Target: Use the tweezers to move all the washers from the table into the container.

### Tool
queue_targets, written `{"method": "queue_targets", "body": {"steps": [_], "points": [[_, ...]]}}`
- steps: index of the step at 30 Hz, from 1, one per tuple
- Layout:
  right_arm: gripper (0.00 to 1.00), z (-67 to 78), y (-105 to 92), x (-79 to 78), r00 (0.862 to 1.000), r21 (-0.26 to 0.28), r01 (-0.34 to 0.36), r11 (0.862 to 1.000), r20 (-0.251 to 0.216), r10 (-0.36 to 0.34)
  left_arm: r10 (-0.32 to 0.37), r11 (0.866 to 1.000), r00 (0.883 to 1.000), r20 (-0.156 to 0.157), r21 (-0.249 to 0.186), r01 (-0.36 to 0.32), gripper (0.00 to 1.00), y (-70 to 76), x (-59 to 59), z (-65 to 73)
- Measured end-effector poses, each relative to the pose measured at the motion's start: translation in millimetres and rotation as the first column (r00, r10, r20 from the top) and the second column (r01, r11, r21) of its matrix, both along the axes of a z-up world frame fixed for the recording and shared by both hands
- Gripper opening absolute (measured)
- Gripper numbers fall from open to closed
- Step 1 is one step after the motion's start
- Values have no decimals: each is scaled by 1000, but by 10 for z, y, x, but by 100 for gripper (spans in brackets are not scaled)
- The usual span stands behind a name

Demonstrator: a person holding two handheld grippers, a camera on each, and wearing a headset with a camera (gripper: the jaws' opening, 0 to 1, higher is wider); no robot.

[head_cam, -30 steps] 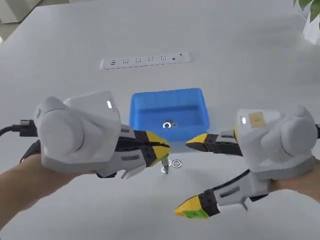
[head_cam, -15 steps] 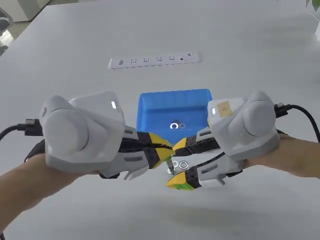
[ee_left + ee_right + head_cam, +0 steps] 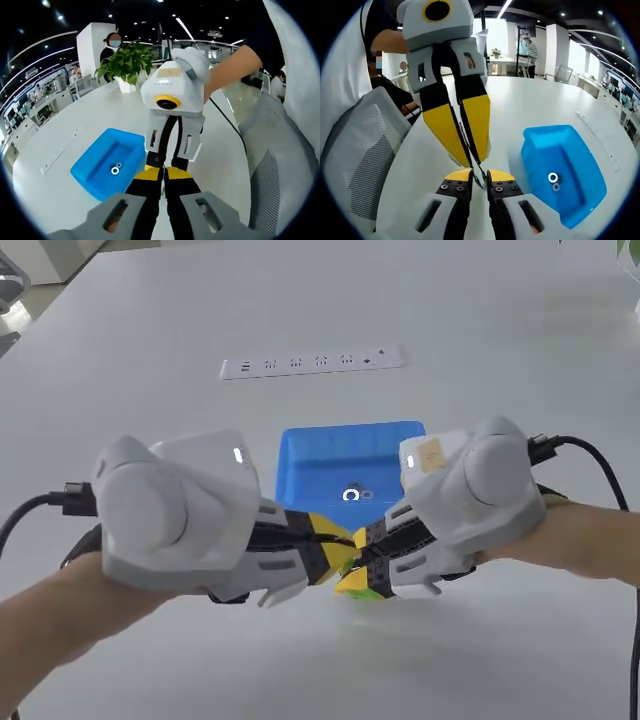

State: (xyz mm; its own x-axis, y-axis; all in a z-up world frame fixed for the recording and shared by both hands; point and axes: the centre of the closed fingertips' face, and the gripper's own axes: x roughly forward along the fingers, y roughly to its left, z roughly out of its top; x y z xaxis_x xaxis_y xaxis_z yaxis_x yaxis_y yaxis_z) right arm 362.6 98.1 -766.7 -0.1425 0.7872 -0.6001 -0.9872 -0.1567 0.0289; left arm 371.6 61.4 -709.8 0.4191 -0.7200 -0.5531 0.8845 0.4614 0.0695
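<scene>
The right gripper (image 3: 480,176) has swung in from the side and narrowed its jaws, so that its tips now meet those of the left gripper (image 3: 474,160) low over the table (image 3: 480,360), just in front of the container (image 3: 300,468). The tweezers (image 3: 478,171) are clamped between the left gripper's closed yellow jaws and run down past them. Their lower end sits between the right jaws, which stand close about it with a slim gap; whether they press on it I cannot tell. What lies on the table beneath the tips is hidden. Two washers (image 3: 553,177) lie side by side on the floor of the blue container, near its middle. The container rests on the white table just beyond the gripper tips. Farther back a white power strip (image 3: 312,363) lies across the table, well apart from the container. A black cable (image 3: 590,452) loops from the rear of the right gripper over the person's forearm.
</scene>
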Motion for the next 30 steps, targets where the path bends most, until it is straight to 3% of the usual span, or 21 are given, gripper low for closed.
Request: {"method": "queue_targets", "body": {"steps": [9,12,17,18,20,29,30], "points": [[11,-49,-5,17,997,-23,-20,1000,78,22,16,1000,1000,-1,-5,-16,5,9,74,-4],[10,-45,-18,21,996,-6,-6,1000,84,7,40,997,998,-48,-58,-43,6,1,67,0],[10,-36,-3,32,997,9,19,1000,79,-20,36,998,999,-41,-46,-37,7,11,61,-1],[10,-35,2,42,997,14,28,999,76,-29,42,998,998,-46,-49,-44,9,18,66,0],[10,-35,12,57,997,22,43,999,67,-45,74,994,993,-87,-74,-81,12,36,73,4],[10,-35,20,71,996,23,51,998,68,-53,67,994,993,-97,-74,-74,18,44,35,2],[10,-35,17,78,996,21,53,998,70,-55,69,992,990,-125,-95,-81,19,34,14,14]]}}
